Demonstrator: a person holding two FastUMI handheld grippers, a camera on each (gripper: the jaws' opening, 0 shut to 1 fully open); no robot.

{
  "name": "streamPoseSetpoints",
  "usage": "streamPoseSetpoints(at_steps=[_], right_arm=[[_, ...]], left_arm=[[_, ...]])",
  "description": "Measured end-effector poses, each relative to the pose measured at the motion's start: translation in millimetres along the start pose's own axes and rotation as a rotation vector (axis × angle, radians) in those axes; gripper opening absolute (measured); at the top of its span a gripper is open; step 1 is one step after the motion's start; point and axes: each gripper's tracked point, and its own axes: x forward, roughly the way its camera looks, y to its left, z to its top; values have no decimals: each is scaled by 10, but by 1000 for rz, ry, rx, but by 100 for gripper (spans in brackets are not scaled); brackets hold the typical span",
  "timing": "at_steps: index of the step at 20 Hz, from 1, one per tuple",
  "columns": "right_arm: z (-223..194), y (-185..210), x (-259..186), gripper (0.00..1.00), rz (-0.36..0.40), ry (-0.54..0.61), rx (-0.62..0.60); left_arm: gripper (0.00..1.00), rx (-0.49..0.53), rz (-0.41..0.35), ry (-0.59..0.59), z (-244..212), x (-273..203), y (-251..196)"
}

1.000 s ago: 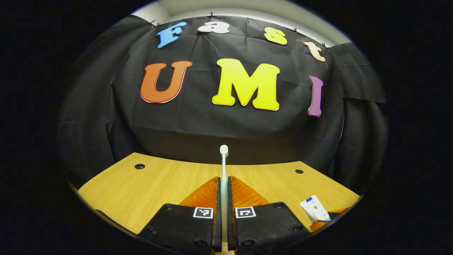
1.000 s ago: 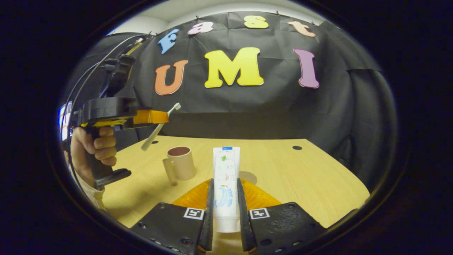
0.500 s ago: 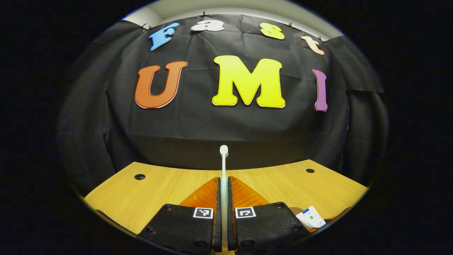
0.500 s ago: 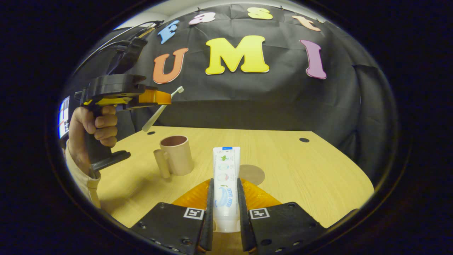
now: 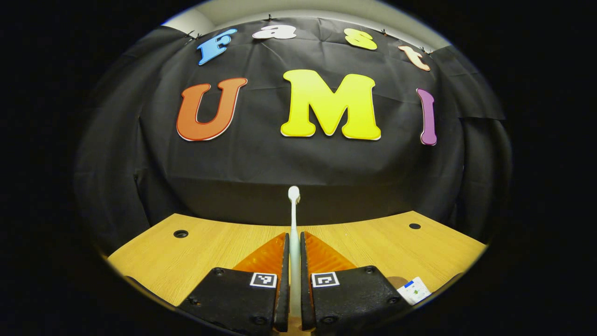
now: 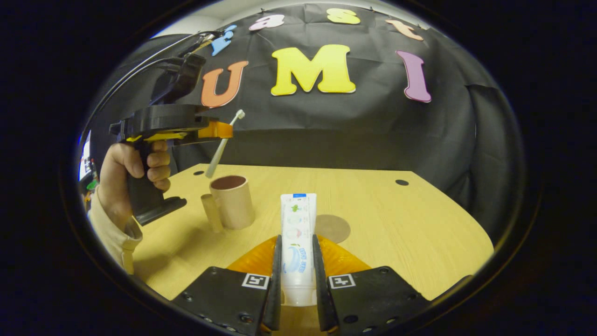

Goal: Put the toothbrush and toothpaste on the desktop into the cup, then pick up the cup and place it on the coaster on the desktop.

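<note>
The left gripper [image 6: 223, 130] is held aloft at the upper left of the right gripper view by a hand [image 6: 133, 175], fingers closed. The right gripper [image 6: 297, 261] is clamped shut at bottom centre.

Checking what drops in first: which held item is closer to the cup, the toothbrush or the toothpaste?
The white toothbrush in the left claw: its lower end hangs beside the tan cup's rim. The white toothpaste tube sits in the right claw, farther away.

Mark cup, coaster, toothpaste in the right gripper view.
cup [image 6: 233, 203]: right gripper view, on its side wall.
coaster [image 6: 333, 228]: right gripper view, on its flat top.
toothpaste [image 6: 297, 233]: right gripper view, on the tube's printed body.
</note>
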Motion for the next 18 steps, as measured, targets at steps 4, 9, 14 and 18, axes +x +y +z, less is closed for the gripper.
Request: streamPoseSetpoints(at_steps=[4, 9, 14, 18], right_arm=[[-32, 4, -7, 31, 2, 9, 8], [121, 9, 6, 31, -1, -21, 14], [340, 165, 24, 31, 10, -51, 16], [682, 449, 108, 31, 49, -97, 1]], left_arm=[[15, -3, -12, 33, -95, 19, -24], [63, 6, -6, 110, -267, -61, -4], [92, -18, -13, 101, -276, -211, 96], [100, 16, 19, 67, -161, -320, 329]])
